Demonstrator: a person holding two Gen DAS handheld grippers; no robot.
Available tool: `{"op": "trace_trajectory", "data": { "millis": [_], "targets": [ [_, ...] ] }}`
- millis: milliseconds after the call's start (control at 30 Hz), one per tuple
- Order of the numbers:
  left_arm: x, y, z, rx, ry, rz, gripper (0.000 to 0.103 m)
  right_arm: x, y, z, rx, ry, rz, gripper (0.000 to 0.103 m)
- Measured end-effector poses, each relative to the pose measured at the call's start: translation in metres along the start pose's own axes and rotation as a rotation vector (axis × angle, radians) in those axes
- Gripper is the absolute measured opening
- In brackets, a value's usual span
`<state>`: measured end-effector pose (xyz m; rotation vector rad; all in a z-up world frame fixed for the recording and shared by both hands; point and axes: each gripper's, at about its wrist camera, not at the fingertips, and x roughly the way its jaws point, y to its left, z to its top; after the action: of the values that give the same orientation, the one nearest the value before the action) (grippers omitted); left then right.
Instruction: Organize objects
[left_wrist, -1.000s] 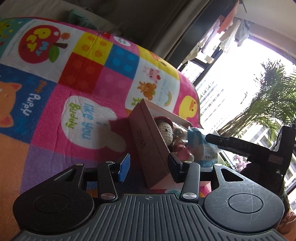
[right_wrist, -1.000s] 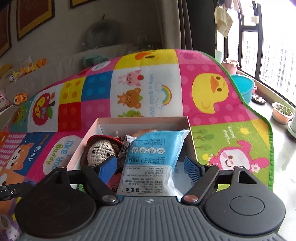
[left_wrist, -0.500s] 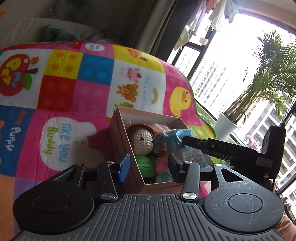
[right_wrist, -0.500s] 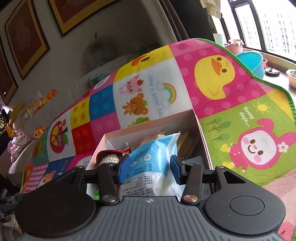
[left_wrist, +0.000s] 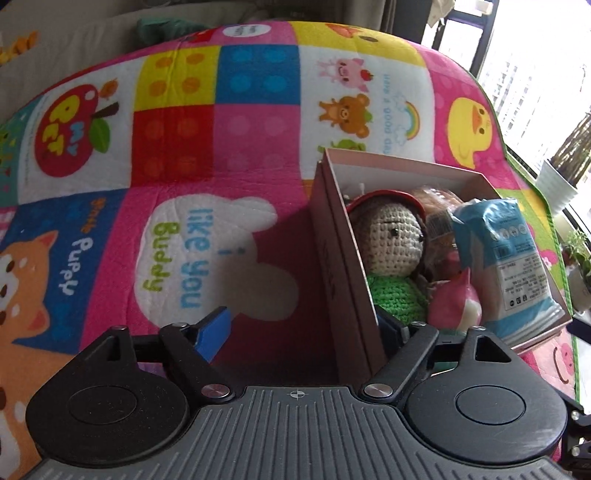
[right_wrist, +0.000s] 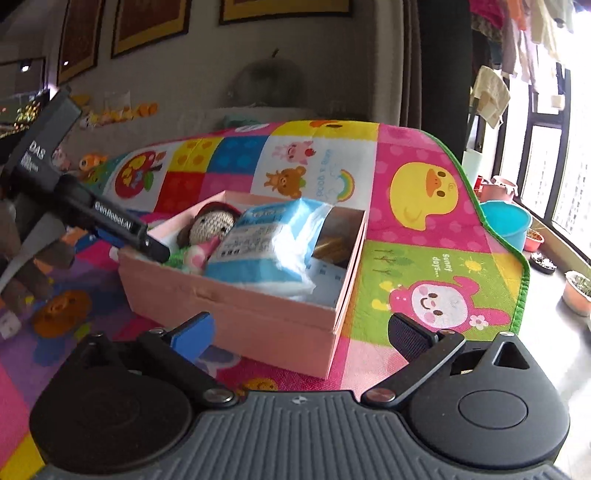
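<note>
An open pink box (left_wrist: 332, 258) stands on the colourful play mat (left_wrist: 221, 147). Inside it lie a crocheted doll (left_wrist: 391, 236) with a red cap, a pink soft toy (left_wrist: 454, 302) and a blue packet (left_wrist: 506, 266). My left gripper (left_wrist: 303, 330) straddles the box's left wall, its jaws opening and its pads off the wall. In the right wrist view one of its black fingers (right_wrist: 147, 246) reaches over that wall. My right gripper (right_wrist: 301, 334) hangs just before the near corner of the box (right_wrist: 240, 314), jaws opening, nothing held. The packet (right_wrist: 266, 247) rests against the doll (right_wrist: 214, 221).
The mat (right_wrist: 424, 192) ends at a green border on the right, with bare floor beyond. A blue basin (right_wrist: 506, 225) and plant pots (right_wrist: 578, 291) stand by the window. Small toys lie on the mat at the left, and framed pictures hang on the back wall.
My right gripper let go of the blue packet, which now lies in the box, and drew back and down. My left gripper's jaws spread off the box wall as it swung round.
</note>
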<state>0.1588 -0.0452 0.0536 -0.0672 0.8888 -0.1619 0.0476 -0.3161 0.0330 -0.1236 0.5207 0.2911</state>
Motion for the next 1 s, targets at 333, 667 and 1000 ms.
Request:
{"op": "trace_trajectory", "data": {
  "millis": [333,667,1000],
  "targets": [
    [-0.019,0.087,-0.025,-0.118,-0.100,0.019,0.100,0.046,0.065,0.022,-0.039,0.087,0.080,0.078],
    [-0.006,0.144,-0.033,-0.251,-0.164,-0.063,0.103,0.092,0.111,0.053,-0.034,0.142,0.056,0.078],
    [-0.032,0.142,-0.040,-0.232,-0.281,-0.031,0.102,0.084,0.127,0.052,-0.019,0.152,-0.028,0.085]
  ]
}}
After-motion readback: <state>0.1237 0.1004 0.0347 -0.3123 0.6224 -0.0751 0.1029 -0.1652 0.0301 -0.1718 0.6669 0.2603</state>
